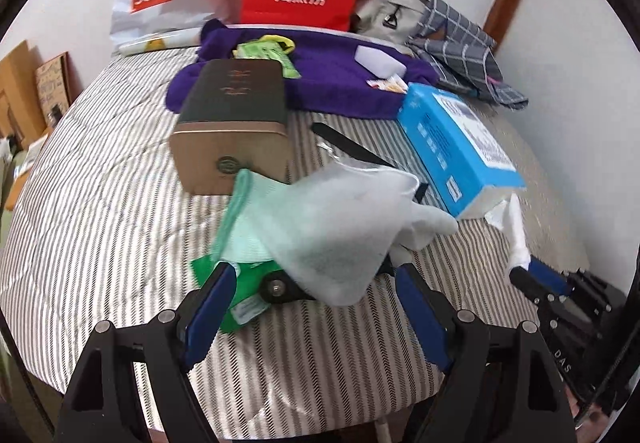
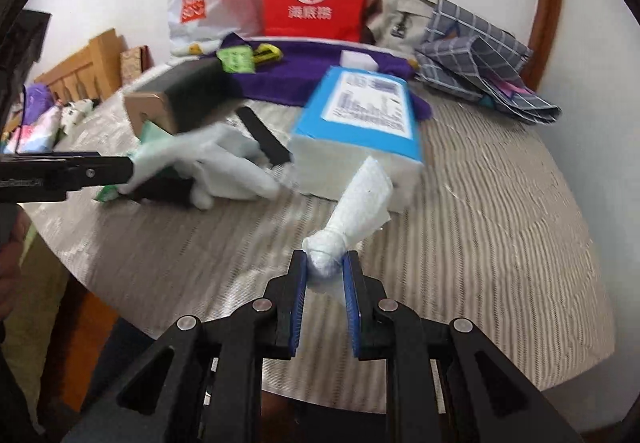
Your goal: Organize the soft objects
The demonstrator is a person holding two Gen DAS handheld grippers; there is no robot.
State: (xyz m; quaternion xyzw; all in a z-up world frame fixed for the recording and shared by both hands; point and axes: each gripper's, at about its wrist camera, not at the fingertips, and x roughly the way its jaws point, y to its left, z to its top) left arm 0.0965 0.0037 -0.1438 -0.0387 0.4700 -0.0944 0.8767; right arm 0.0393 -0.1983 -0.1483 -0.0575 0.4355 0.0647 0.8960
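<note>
Left wrist view: left gripper (image 1: 312, 273) spread wide, holding nothing. White-and-green work glove (image 1: 320, 219) draped at 12 o'clock between the fingertips, over a black object; knit, limp, fingers trailing toward 2 o'clock. Striped bedcover (image 1: 100, 203) beneath.

Right wrist view: right gripper (image 2: 325, 267) narrow, pinching a white tissue (image 2: 352, 207) by its twisted end. Its long axis runs to 1 o'clock, touching the blue tissue box (image 2: 360, 123). Glove is nearer the left gripper.
</note>
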